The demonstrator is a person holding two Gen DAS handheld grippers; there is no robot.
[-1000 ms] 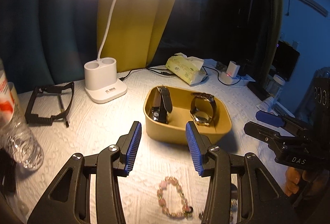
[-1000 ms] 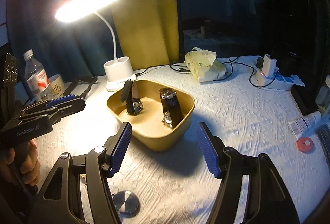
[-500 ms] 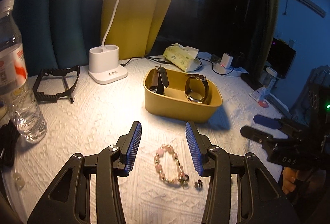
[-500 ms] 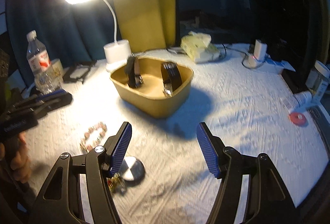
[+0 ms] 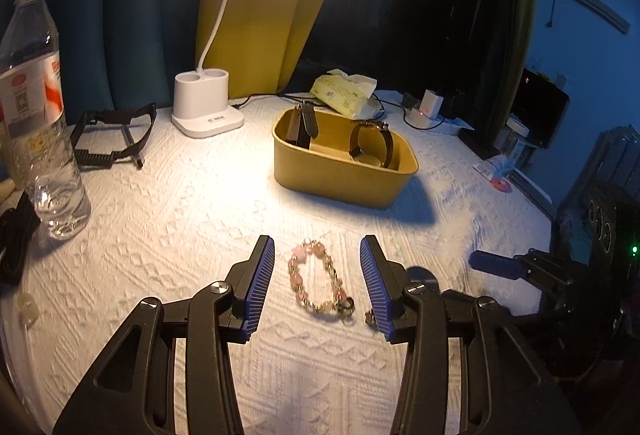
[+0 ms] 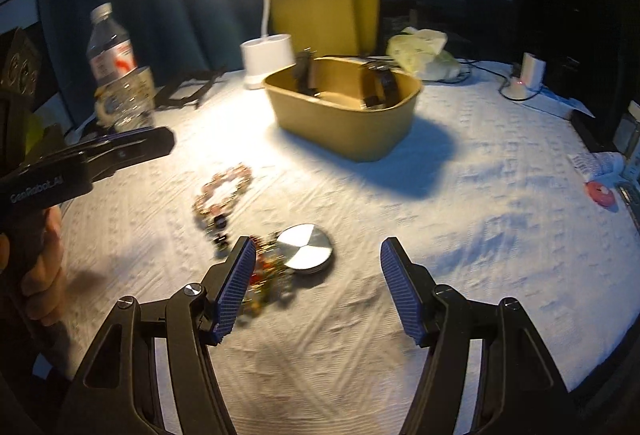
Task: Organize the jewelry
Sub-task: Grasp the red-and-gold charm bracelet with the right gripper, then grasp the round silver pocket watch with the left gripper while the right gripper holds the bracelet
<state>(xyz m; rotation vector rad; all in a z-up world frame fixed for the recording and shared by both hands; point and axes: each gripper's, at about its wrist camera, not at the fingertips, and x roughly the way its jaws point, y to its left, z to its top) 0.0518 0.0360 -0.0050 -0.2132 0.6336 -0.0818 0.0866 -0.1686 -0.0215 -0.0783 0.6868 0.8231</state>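
A pink bead bracelet (image 5: 295, 269) lies flat on the white cloth, between the blue pads of my open left gripper (image 5: 317, 247), which touches nothing. Behind it stands a yellow box (image 5: 340, 179) with a watch (image 5: 370, 145) and a second, dark-strapped watch (image 5: 306, 125) inside. My right gripper (image 6: 318, 249) is open and its jaws are closing with nothing pressed between them. A round silver disc (image 6: 306, 247) lies on the cloth just ahead of it. A blurred cluster of small jewellery (image 6: 268, 271) sits by its left pad. The bracelet (image 6: 240, 173) lies further left.
A lit white desk lamp (image 5: 202, 107) stands behind the box beside a tissue pack (image 5: 344, 91). At the left are a water bottle (image 5: 36, 107) and a black frame (image 5: 112, 135). A charger (image 5: 428, 107) and a red round item (image 6: 600, 193) lie at the right. A hand (image 6: 44, 267) grips the left gripper (image 6: 120, 151).
Both grippers drew back from the box and sank toward the cloth. The bracelet came up between the left pads. The disc and the jewellery cluster came up between the right fingers.
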